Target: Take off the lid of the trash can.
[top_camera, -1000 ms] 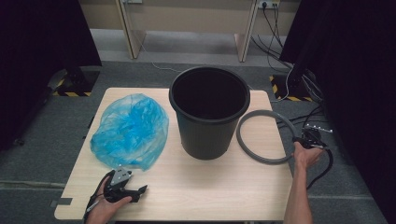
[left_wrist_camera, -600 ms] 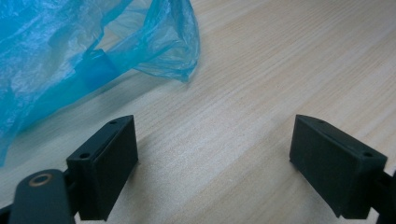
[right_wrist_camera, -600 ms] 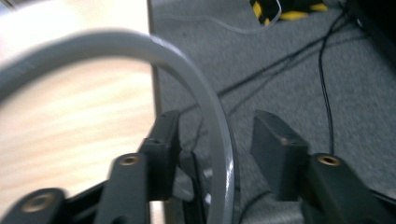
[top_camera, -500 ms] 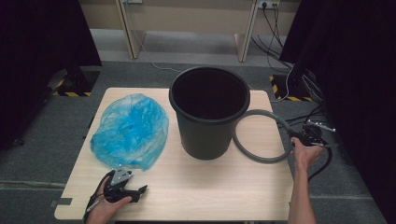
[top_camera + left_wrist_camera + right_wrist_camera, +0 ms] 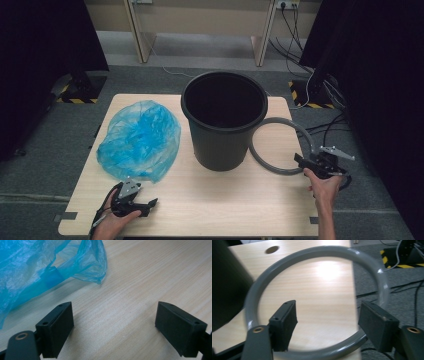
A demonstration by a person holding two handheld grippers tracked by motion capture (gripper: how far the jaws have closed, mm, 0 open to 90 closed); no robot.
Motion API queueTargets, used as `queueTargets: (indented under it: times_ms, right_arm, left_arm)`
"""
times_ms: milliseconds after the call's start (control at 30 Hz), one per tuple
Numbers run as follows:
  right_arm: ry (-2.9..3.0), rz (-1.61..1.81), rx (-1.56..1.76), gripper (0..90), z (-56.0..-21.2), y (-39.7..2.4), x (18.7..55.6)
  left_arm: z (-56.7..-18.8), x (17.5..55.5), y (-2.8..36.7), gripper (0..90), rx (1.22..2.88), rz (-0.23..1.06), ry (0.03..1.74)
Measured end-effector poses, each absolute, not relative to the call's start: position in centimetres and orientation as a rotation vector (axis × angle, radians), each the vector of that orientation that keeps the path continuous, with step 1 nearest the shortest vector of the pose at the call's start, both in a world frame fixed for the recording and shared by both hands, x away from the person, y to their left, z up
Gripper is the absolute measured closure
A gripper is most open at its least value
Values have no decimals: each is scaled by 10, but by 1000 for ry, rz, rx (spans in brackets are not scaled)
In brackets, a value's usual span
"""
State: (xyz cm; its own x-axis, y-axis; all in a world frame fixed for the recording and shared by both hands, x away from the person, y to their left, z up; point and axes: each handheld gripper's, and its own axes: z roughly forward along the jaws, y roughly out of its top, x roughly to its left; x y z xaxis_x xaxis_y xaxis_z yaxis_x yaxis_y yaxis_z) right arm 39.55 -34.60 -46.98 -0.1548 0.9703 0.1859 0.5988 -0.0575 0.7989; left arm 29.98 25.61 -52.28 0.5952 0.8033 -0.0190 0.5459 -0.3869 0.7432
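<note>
Resting low, left claw point(image 5: 142, 204) gapes; right claw point(image 5: 306, 162) spread over ring point(image 5: 280, 126).

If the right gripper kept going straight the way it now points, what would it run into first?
Most likely the near arc of the grey ring, which crosses just ahead of the right gripper with its jaws open. If it passed above the ring, bare table inside the loop comes next; height over the ring is unclear.

Crinkly translucent plastic bag point(image 5: 138, 139), wood-grain table point(image 5: 215, 200)
</note>
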Motion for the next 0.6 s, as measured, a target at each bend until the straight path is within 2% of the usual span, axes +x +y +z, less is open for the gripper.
queueTargets:
  times_ms: [67, 600]
  right_arm:
    - [1811, 1100, 1655, 257, -472, -333, 385]
    - [2034, 1086, 1494, 227, -483, -275, 354]
  left_arm:
    - [-523, 300, 256, 142, 2089, 451, 1066]
    - [-523, 300, 256, 141, 2089, 450, 1066]
